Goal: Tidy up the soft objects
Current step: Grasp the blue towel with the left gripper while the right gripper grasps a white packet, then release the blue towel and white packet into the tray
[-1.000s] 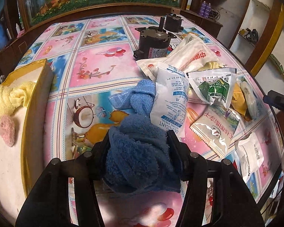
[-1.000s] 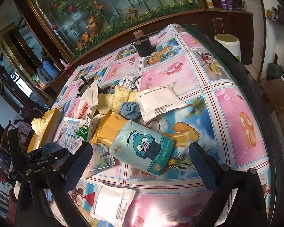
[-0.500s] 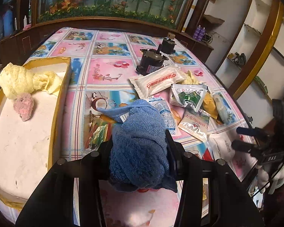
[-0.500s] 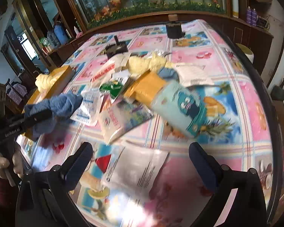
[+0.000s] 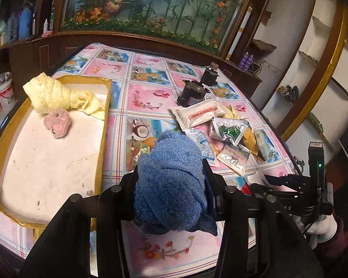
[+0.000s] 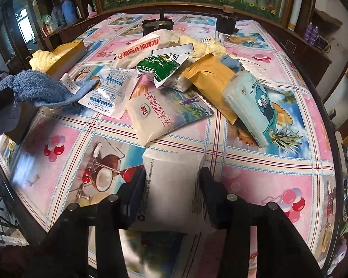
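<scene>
My left gripper [image 5: 170, 185] is shut on a bunched blue towel [image 5: 171, 180], held above the table's near edge; the towel also shows in the right wrist view [image 6: 41, 88]. To its left lies a gold-rimmed tray [image 5: 102, 139] holding a yellow towel [image 5: 51, 96] and a pink plush ball [image 5: 57, 123]. My right gripper [image 6: 171, 180] has its fingers on both sides of a white soft packet [image 6: 171, 185] lying on the table. Another yellow cloth [image 6: 206, 46] and a small blue cloth [image 6: 230, 61] lie in the packet pile.
A pile of packets sits mid-table: desiccant bag [image 6: 109, 90], green-white sachet [image 6: 162, 66], brown pouch [image 6: 211, 78], cartoon tissue pack [image 6: 255, 102]. Two dark motors [image 5: 192, 91] stand behind. The right gripper's body [image 5: 297, 190] is at the table's right edge.
My left gripper has lifted and pulled back with the blue towel, more of the tray now showing. My right gripper has moved down over the white packet and its fingers have narrowed around it.
</scene>
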Action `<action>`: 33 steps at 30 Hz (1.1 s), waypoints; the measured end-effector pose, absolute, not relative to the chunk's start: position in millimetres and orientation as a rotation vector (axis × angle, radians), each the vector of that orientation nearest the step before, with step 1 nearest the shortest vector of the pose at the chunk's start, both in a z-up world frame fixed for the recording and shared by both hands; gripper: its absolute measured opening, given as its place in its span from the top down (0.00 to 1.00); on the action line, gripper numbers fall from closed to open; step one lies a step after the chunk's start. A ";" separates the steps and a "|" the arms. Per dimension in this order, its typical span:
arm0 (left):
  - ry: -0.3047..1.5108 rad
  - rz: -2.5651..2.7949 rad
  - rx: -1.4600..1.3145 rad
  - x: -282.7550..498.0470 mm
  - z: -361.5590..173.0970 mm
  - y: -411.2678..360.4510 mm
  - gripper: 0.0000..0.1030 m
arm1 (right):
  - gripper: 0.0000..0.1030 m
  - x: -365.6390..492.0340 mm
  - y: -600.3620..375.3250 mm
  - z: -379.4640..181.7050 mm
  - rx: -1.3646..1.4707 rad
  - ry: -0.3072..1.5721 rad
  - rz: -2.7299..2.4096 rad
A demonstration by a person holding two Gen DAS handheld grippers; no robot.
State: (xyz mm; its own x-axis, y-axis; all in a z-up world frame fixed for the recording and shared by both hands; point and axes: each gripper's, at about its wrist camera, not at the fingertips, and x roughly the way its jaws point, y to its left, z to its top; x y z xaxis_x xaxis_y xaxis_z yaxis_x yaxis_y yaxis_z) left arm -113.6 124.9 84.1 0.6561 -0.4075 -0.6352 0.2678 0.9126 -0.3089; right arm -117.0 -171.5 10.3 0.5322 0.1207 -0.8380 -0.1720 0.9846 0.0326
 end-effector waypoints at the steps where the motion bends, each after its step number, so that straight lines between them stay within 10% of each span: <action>1: 0.760 -0.383 -0.207 -115.2 85.6 130.1 0.57 | 0.57 -119.5 -173.0 11.7 -0.033 0.994 0.189; 18: 0.608 -0.200 -0.316 -133.4 140.2 243.6 0.57 | 0.58 -106.6 -73.5 91.5 0.035 0.845 0.570; 33: 0.828 -0.042 -0.292 -34.3 63.5 293.9 0.55 | 0.57 -19.8 110.1 63.6 -0.078 0.921 0.769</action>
State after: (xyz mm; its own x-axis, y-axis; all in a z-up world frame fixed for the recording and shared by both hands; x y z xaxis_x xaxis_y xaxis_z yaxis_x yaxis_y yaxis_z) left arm -34.3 293.9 63.5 0.6778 -0.1504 -0.7196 -0.0765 0.9591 -0.2726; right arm -19.8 110.1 63.6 0.3628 0.5647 -0.7413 -0.6283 0.7357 0.2530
